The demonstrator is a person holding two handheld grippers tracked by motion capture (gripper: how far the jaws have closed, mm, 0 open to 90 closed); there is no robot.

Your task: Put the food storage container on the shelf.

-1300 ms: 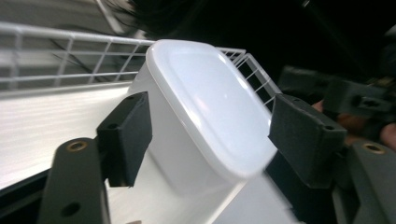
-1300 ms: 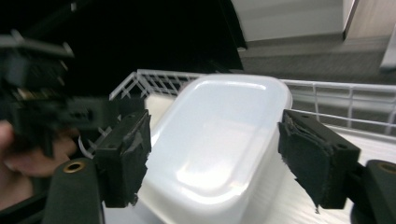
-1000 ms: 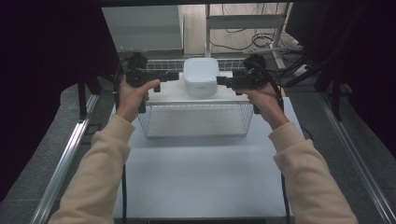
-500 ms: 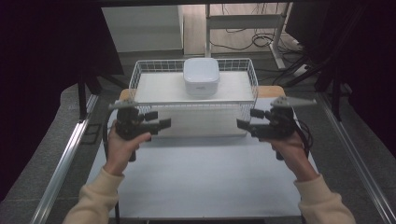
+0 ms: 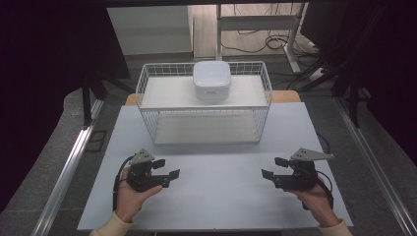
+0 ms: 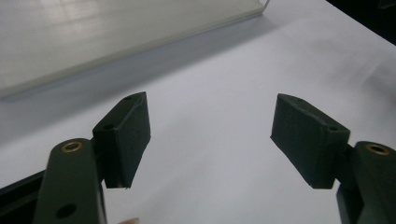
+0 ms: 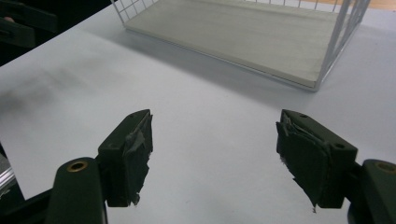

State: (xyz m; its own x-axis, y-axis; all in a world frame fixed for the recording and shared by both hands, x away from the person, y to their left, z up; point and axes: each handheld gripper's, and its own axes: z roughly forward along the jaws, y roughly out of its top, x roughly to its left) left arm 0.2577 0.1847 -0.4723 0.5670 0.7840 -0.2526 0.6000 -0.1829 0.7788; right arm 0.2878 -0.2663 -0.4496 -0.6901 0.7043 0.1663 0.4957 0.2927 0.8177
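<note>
1. The white box (image 5: 212, 81) sits on the upper shelf of the wire rack (image 5: 147, 88), at its middle toward the far side, square to the rails and upright.
2. The rack stands at the far half of the white table (image 5: 216, 196); its lower shelf looks bare.
3. Both tools rest well apart from the box, near the table's front edge. The left gripper (image 5: 166, 169) has its jaws spread with nothing between them, and the right gripper (image 5: 273, 167) is likewise spread and empty.
4. I'd judge the step is a two-sided reach for the box: go in level, one tool per flank.
5. Meet the sides together, or the smooth box may skate toward the rim.
</note>
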